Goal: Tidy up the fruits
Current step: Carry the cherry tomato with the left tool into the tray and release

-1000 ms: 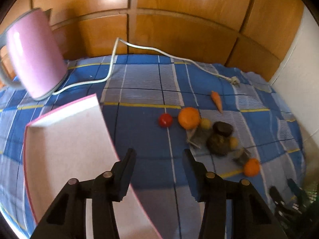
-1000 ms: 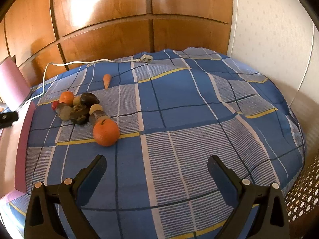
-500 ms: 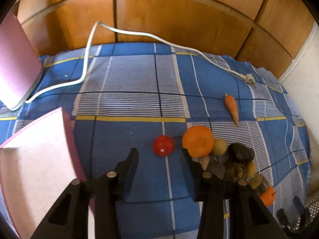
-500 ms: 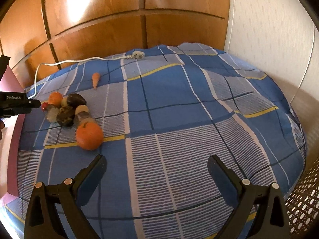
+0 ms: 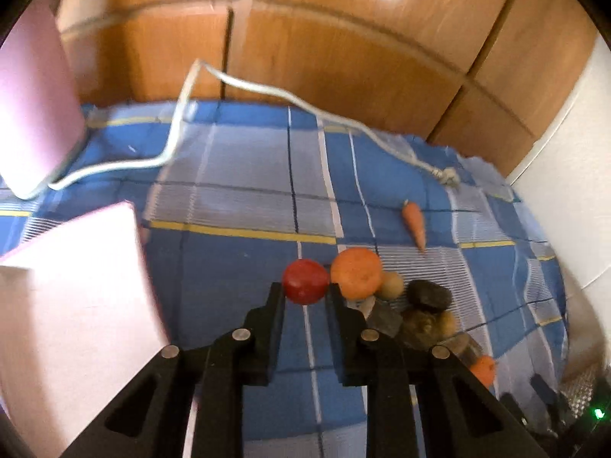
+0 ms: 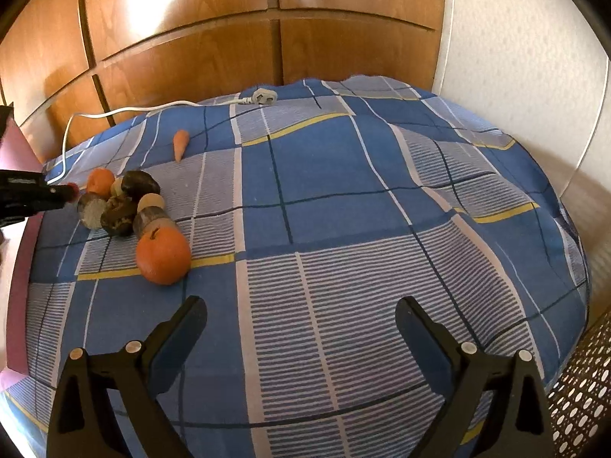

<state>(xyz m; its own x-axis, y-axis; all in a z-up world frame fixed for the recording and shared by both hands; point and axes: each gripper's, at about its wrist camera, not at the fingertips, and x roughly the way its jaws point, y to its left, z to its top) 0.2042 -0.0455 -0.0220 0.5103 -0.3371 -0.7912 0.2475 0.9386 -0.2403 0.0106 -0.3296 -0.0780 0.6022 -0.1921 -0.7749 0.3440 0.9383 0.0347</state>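
A small red fruit [image 5: 305, 281] lies on the blue checked cloth [image 5: 236, 267], right at the tips of my left gripper [image 5: 303, 293], whose jaws stand open on either side of it. An orange [image 5: 356, 271] touches it on the right, beside a pile of dark and brownish fruits [image 5: 424, 305]. A carrot [image 5: 414, 223] lies farther back. A second orange [image 6: 163, 255] sits just ahead of my right gripper [image 6: 301, 316], which is wide open and empty. The left gripper also shows in the right wrist view [image 6: 57, 191].
A pink and white tray [image 5: 76, 297] lies to the left of the fruits. A pink appliance [image 5: 34, 87] with a white cord [image 5: 267, 89] stands at the back left. Wooden panels [image 6: 229, 38] close off the back. A white wall [image 6: 527, 57] is on the right.
My left gripper has moved forward and down to the red fruit, and its jaws have narrowed around it. The right gripper has stayed open and drifted slightly.
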